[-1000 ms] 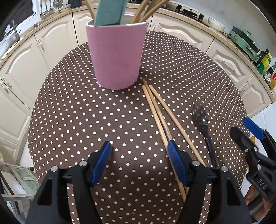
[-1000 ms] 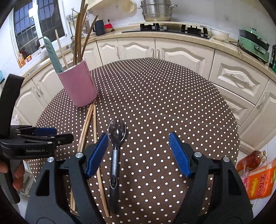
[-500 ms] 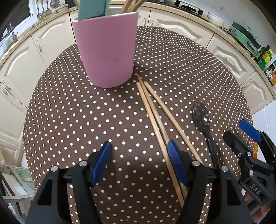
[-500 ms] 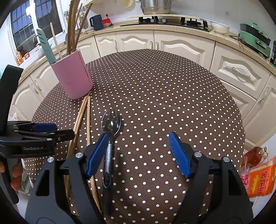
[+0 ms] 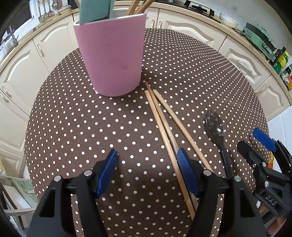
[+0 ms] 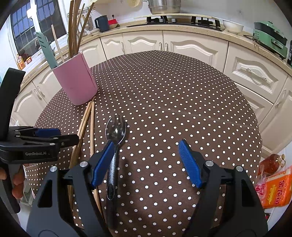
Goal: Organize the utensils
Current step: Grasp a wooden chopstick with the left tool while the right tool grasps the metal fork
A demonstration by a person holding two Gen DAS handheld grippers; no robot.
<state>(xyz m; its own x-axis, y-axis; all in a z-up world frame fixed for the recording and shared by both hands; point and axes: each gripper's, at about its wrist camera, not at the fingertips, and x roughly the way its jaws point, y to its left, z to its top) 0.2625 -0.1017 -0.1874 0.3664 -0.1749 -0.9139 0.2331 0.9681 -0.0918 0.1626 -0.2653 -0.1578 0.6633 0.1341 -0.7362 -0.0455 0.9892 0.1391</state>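
A pink cup (image 5: 111,54) stands on the dotted table and holds a teal utensil (image 5: 94,9) and several wooden sticks; it also shows in the right wrist view (image 6: 74,82). Three wooden chopsticks (image 5: 164,124) lie on the cloth in front of the cup, also seen in the right wrist view (image 6: 87,124). A dark spork (image 5: 216,133) lies to their right, and shows in the right wrist view (image 6: 115,134). My left gripper (image 5: 147,171) is open and empty above the cloth, its right finger over the chopsticks. My right gripper (image 6: 146,162) is open and empty, its left finger over the spork's handle.
The round table with its brown dotted cloth (image 6: 173,91) is ringed by cream kitchen cabinets (image 6: 191,47). A stove with a pot (image 6: 164,9) and a green appliance (image 6: 270,38) stand on the counter. An orange packet (image 6: 275,191) and a bottle lie on the floor at right.
Both grippers have shifted slightly over the table; the cup sits a little further left in the left wrist view, then back right. Both stay open and empty. Nothing on the table moved.
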